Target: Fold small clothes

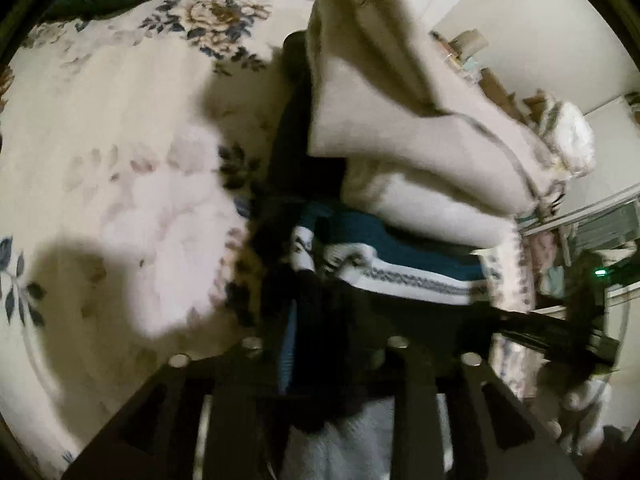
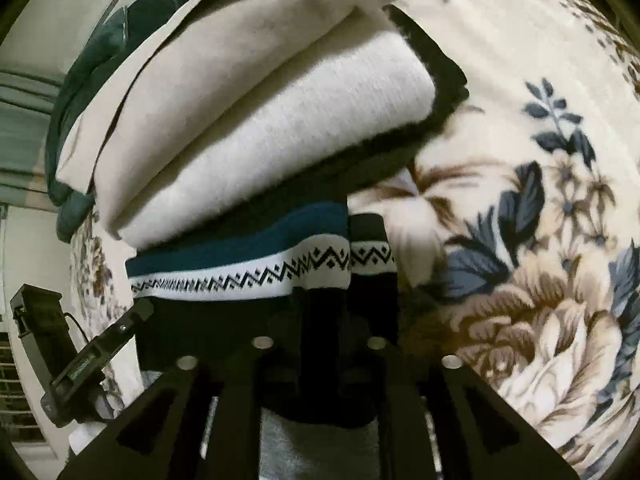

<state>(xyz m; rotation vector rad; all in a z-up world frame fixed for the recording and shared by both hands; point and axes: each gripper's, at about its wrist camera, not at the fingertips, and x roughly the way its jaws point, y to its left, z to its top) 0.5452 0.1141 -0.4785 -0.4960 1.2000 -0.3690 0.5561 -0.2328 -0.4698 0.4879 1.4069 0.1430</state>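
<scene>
On the bed, spread with a cream fleece blanket printed with blue and brown flowers (image 2: pixel 520 208), lies a dark knitted garment banded in teal and white with a black zigzag pattern (image 2: pixel 248 268). On top of it, toward the far side, sits a stack of folded cream and white soft cloths (image 2: pixel 248 120), with a black-edged layer showing at the stack's right. The right gripper (image 2: pixel 320 320) reaches down onto the near edge of the patterned knit; its jaws stand only narrowly apart with the dark hem between them, though black fingers against black cloth leave it unclear whether the pads actually press. The left gripper (image 1: pixel 316 304) comes at the same hem from the left end, its view smeared by blur; its jaws also look close together with dark fabric around them, and I cannot tell if they have a hold. The knit looks light, thick and floppy, with no stiffness of its own, so it should sag and stretch between two grips and drag on the fleece rather than slide. A pinch at the ribbed hem corners seems the soundest hold. The weight of the stack on its far part may resist a lift and could topple.
</scene>
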